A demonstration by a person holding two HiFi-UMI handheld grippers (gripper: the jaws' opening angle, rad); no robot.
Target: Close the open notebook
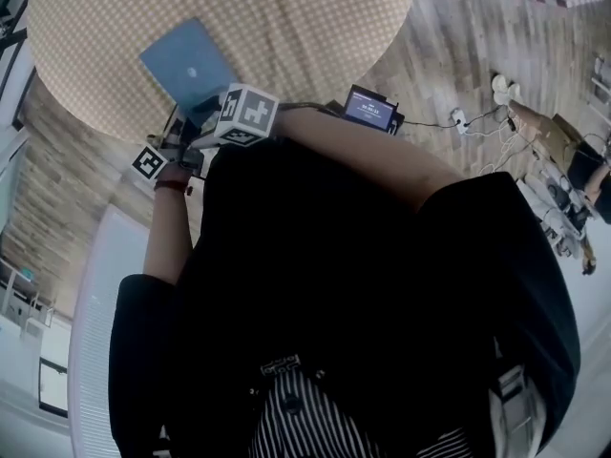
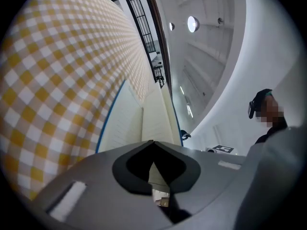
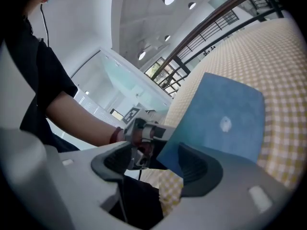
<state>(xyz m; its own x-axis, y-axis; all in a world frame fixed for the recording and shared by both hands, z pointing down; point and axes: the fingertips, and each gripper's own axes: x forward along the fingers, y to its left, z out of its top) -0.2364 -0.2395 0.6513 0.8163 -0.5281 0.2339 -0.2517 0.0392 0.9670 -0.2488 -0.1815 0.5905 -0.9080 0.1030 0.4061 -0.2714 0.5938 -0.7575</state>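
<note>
One blue-covered paper notebook (image 1: 189,65) lies near the 7 o'clock rim of the round yellow-and-white checked bench (image 1: 315,27) in the head view. Its cover is raised over cream lined pages, partly folded. The hold is thin and sits at the cover's corner, so I judge the cover could slip and flop back open, or the book could drag off the nearby rim. The left gripper (image 2: 153,143) has its jaws together, clamped on the notebook's edge. The right gripper (image 3: 156,153) stands wide apart at the cover's 6 o'clock, holding nothing.
</note>
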